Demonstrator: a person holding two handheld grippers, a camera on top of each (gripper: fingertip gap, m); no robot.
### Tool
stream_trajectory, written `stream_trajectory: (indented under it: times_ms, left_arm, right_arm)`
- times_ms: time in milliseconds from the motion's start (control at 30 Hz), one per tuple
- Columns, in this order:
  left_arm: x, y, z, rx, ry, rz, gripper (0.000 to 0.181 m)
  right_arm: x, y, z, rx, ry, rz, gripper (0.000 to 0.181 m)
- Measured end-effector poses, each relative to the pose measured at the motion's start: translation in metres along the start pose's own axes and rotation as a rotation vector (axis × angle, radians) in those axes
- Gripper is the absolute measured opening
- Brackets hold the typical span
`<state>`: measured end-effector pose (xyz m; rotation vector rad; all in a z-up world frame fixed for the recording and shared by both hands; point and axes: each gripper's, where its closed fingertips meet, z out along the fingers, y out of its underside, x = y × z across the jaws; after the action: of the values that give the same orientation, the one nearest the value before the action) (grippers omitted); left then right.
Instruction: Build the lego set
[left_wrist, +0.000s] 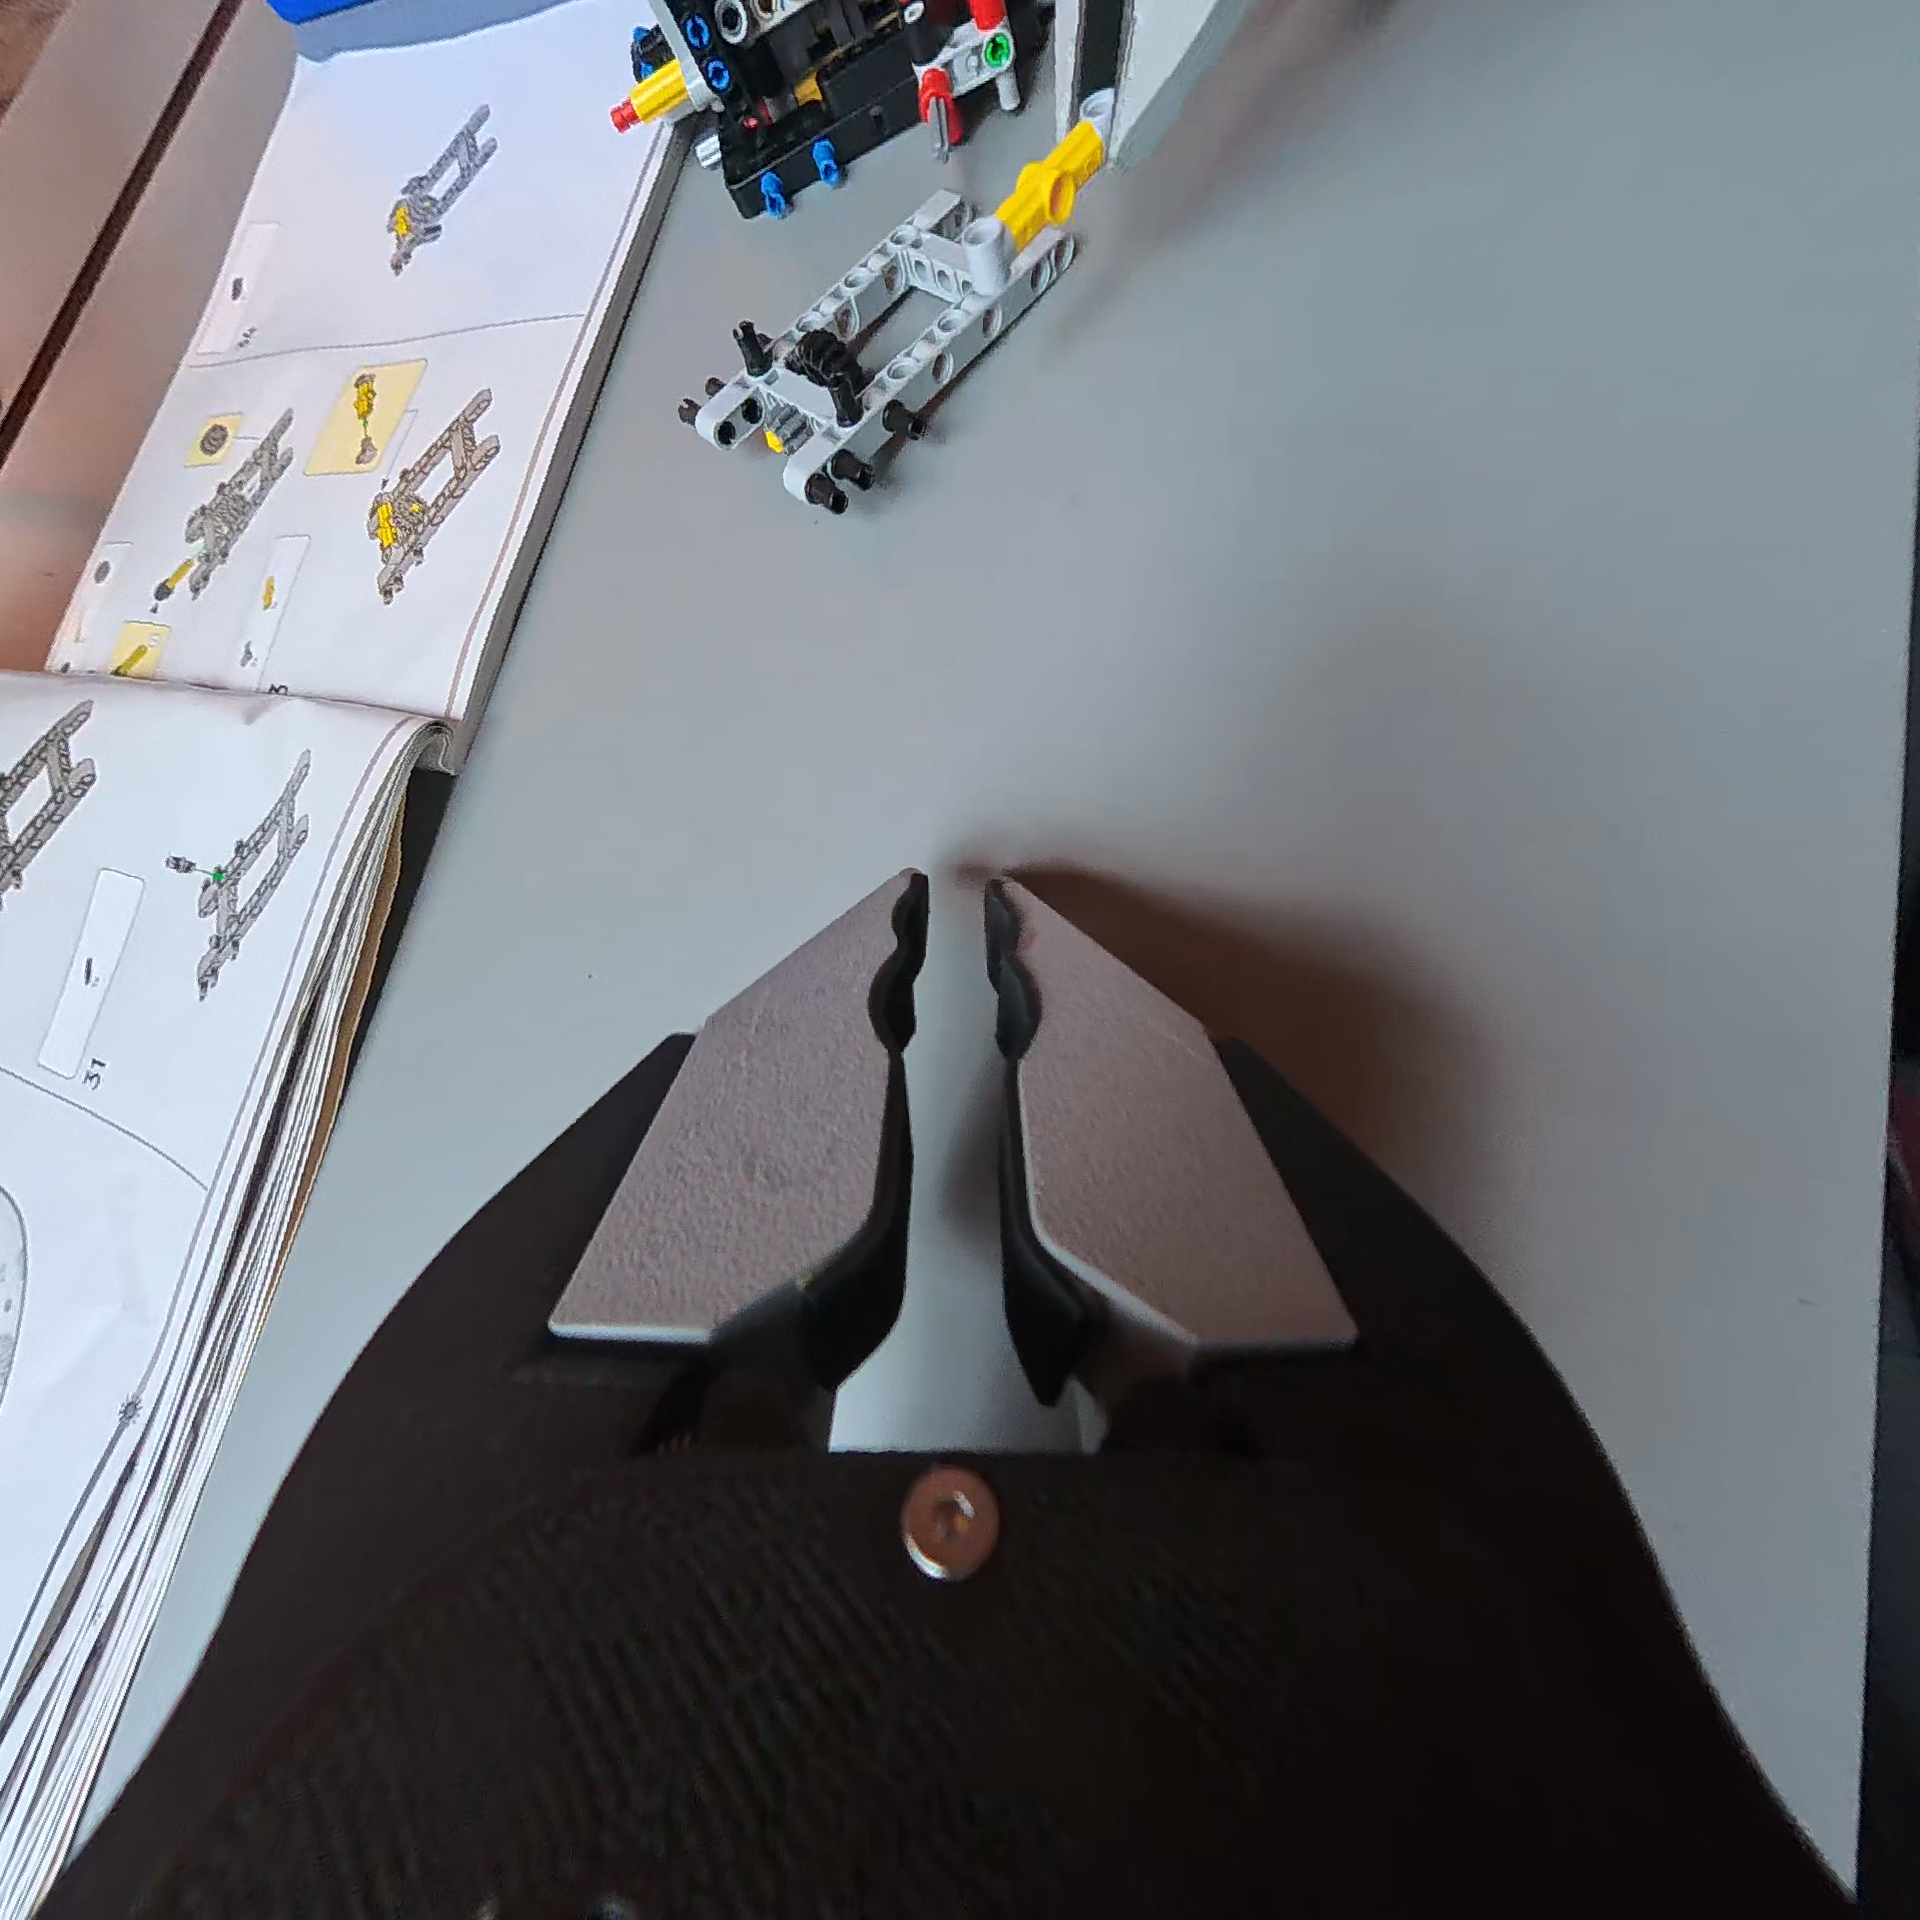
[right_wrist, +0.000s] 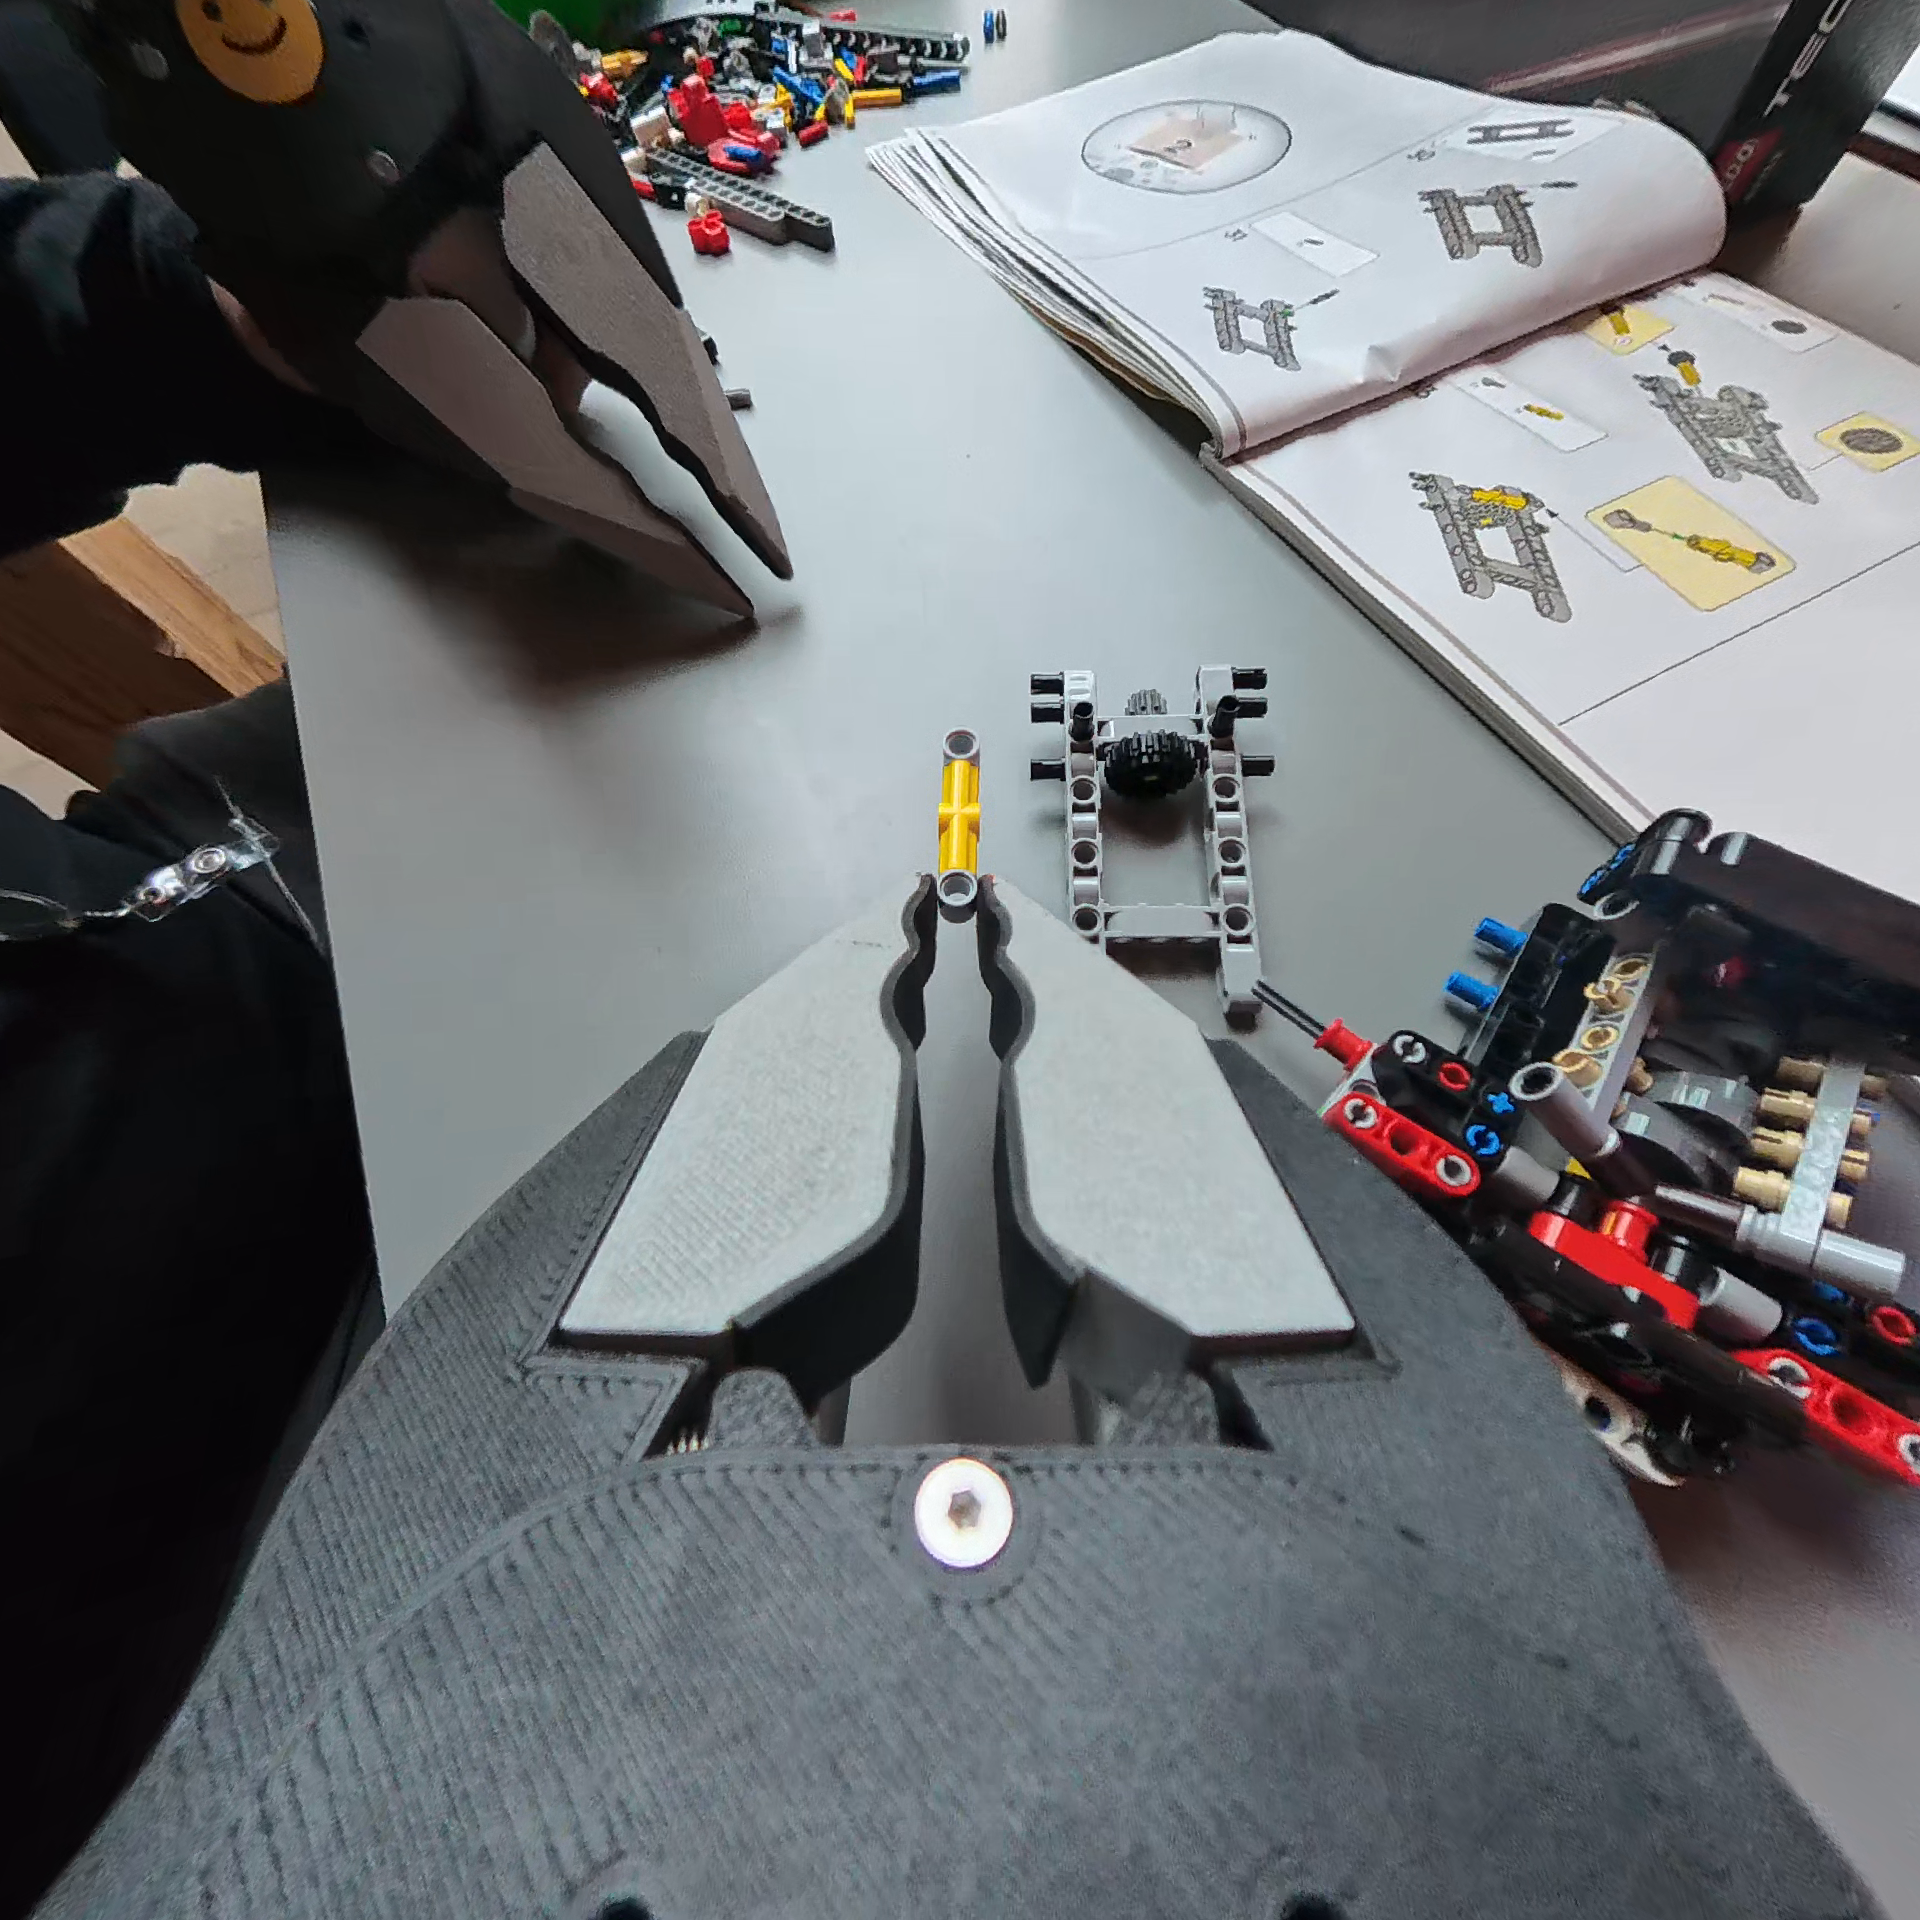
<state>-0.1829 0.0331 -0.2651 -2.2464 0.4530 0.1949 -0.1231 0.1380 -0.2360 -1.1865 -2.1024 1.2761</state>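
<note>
My right gripper (right_wrist: 958, 891) is shut on the near grey end of a yellow connector rod (right_wrist: 958, 816), which points forward, low over the grey table (right_wrist: 623, 831). A light grey frame with a black gear (right_wrist: 1153, 831) lies just right of the rod. In the left wrist view the rod (left_wrist: 1049, 192) sits at the frame's (left_wrist: 883, 353) far end. My left gripper (left_wrist: 956, 883) is almost shut, with a narrow gap and nothing in it. It hovers over bare table short of the frame, and shows at the upper left of the right wrist view (right_wrist: 769, 592).
The open instruction booklet (left_wrist: 343, 416) (right_wrist: 1455, 343) lies beside the frame. A large black, red and grey chassis assembly (right_wrist: 1662, 1143) (left_wrist: 821, 94) stands close by. A pile of loose bricks (right_wrist: 758, 94) lies at the far end. The table edge (right_wrist: 301, 831) runs along the left. Some 12 cm of space lies between my two pairs of fingers.
</note>
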Motion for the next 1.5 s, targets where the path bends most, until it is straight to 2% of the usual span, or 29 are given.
stream_trajectory:
  times_ms: [167,367,533,667,867,1000,1133,1267,1367,1500]
  left_arm:
    - [0.006,-0.015,0.012,0.008,0.039,-0.054,0.019]
    - [-0.008,-0.028,0.031,-0.005,0.024,-0.147,0.029]
    - [-0.020,-0.049,0.047,0.040,0.019,-0.174,0.033]
    - [-0.028,-0.050,0.059,0.009,0.026,-0.178,0.044]
    - [-0.029,-0.058,0.066,0.037,0.086,-0.142,0.043]
    - [-0.029,-0.062,0.071,0.047,0.122,-0.105,0.035]
    - [-0.028,-0.062,0.075,0.032,0.152,-0.088,0.019]
    - [-0.026,-0.055,0.074,0.003,0.150,-0.104,0.019]
    - [-0.025,-0.046,0.063,-0.015,0.128,-0.137,0.018]
    - [-0.033,-0.021,0.039,-0.073,0.027,-0.181,0.018]
  right_arm:
    - [0.002,-0.004,-0.002,0.031,0.007,0.004,0.004]
    - [0.005,-0.008,-0.005,0.060,0.028,0.009,0.004]
    - [0.007,-0.011,-0.008,0.089,0.029,0.023,0.004]
    - [0.008,-0.013,-0.010,0.110,0.029,0.031,0.004]
    - [0.012,-0.017,-0.014,0.143,0.013,0.073,0.004]
    - [0.017,-0.020,-0.017,0.173,0.011,0.108,0.004]
    - [0.019,-0.022,-0.019,0.191,0.001,0.127,0.004]
    - [0.021,-0.023,-0.020,0.200,-0.001,0.134,0.004]
    - [0.021,-0.023,-0.020,0.202,-0.006,0.138,0.004]
    - [0.021,-0.024,-0.020,0.207,-0.006,0.138,0.004]
